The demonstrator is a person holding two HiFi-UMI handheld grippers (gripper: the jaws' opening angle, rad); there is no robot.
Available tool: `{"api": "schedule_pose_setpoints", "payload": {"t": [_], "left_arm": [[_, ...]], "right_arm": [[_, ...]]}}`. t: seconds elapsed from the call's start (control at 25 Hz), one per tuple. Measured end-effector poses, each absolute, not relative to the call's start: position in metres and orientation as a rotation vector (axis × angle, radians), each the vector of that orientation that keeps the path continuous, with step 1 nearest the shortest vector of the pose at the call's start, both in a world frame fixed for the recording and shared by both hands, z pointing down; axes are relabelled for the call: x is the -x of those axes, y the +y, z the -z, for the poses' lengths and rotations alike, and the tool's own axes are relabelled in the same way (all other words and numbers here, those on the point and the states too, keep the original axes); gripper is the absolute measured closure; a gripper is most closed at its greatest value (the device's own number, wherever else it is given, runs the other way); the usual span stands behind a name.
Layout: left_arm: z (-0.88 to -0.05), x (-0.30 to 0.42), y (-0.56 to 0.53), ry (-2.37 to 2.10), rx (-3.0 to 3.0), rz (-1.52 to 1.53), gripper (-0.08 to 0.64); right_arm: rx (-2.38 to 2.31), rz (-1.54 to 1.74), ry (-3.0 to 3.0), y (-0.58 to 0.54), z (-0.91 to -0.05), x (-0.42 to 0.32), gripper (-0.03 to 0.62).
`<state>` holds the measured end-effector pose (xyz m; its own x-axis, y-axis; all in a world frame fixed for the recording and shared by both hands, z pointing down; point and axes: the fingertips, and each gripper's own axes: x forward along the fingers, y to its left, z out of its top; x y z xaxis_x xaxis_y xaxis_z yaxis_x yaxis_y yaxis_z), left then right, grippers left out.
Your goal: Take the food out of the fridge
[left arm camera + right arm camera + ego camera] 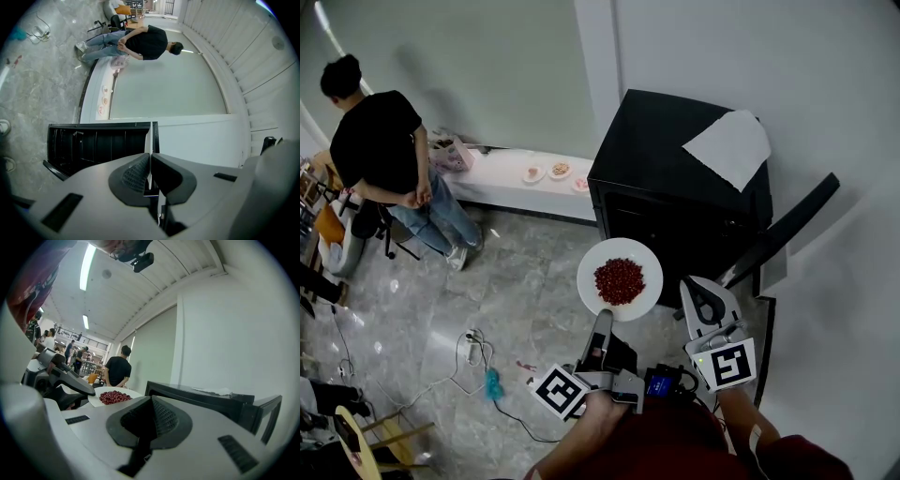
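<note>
The plate before the open fridge mouth, door out at right, bare floor at left.

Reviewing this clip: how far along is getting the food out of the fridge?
Done: the plate of red food is outside the fridge, whose door is open. In hand: the left gripper is shut on the plate's rim, holding it above the floor; the right gripper is shut and empty. Left: setting the plate down somewhere.

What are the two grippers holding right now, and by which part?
The left gripper is clamped on the rim of the white plate of red food, at the edge nearest the person. The right gripper holds nothing, its jaws together.
</note>
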<state>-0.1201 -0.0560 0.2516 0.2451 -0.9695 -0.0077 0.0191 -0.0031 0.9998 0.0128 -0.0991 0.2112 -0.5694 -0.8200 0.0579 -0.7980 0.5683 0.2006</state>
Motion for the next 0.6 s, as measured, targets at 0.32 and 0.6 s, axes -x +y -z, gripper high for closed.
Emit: {"api": "schedule_pose_setpoints", "payload": {"t": [0.32,0.6], "left_arm": [[-0.2547,0.1196,-0.0567,-1.019,-1.296,1.043,0.538],[-0.2561,0.1183,-0.053,-1.016,-1.291,1.041,0.537]], "right_arm": [[-1.389,0.223,-2.653,-0.1015,-0.2121,-0.017,0.571],[-1.366,0.228,-2.636,-0.0968,-0.2157,-0.0171,0.571]]}}
